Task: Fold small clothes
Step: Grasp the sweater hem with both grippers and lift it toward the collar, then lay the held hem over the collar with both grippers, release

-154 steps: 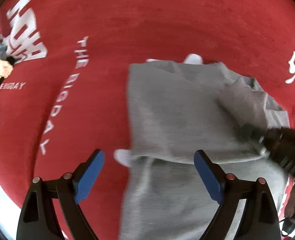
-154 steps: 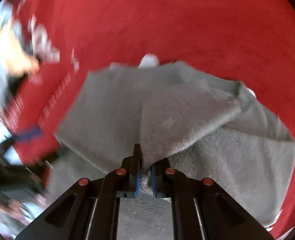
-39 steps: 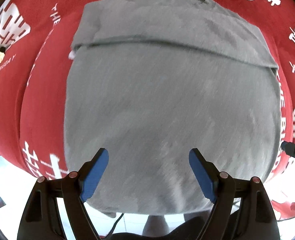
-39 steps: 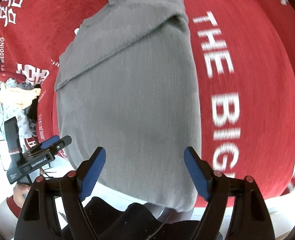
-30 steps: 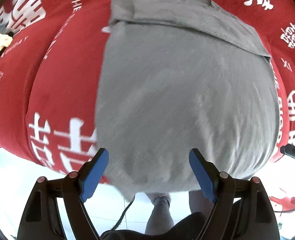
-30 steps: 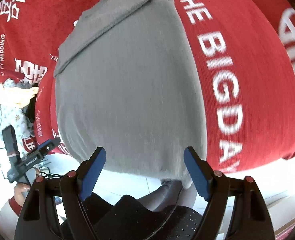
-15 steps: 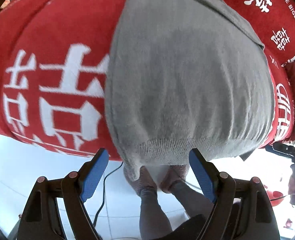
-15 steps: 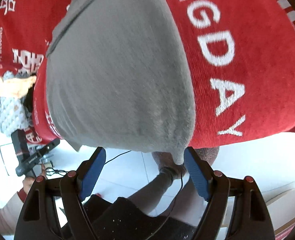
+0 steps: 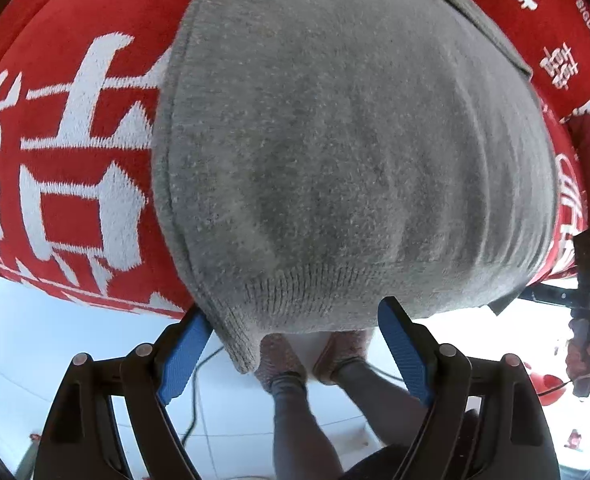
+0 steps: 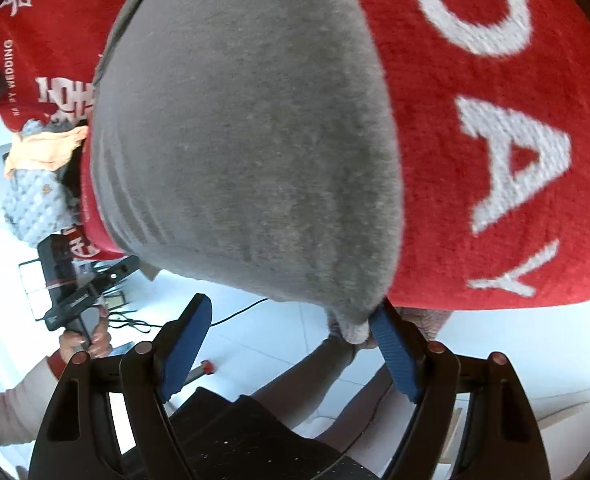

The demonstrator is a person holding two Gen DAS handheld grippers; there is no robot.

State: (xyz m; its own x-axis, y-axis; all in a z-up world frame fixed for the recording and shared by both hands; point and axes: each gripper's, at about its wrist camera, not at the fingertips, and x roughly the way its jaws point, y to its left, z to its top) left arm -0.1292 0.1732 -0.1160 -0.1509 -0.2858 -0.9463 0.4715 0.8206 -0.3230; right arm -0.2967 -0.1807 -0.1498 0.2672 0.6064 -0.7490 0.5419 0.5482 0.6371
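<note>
The red cloth [image 9: 75, 168] with white lettering is seen covering the table, its near edge now at the bottom of both wrist views; a second ago far more of the cloth was in frame. On it the grey knitted sweater [image 9: 335, 140] is laid flat, sleeves already turned in across the upper body, with the ribbed hem [image 9: 315, 292] hanging slightly over the table's near edge.

Both tools have been brought down and back to that hem. The left gripper [image 9: 291, 356] is held released, jaws spread wide, the hem's left corner lying just inside its left pad. The right gripper [image 10: 291, 344] is likewise spread and unclenched, with the hem's right corner [image 10: 351, 320] resting against its right pad. Nothing is grasped by either tool.

It is judged that the sleeve folds are complete and that the bottom-to-top fold is about to be started: the two hem corners are lined up for pinching. Closure is not yet made.

Beyond the table's left end, a small heap of other clothes [image 10: 39, 168] is noted, apparently awaiting folding. A floor cable [image 9: 199, 380] is observed below.
</note>
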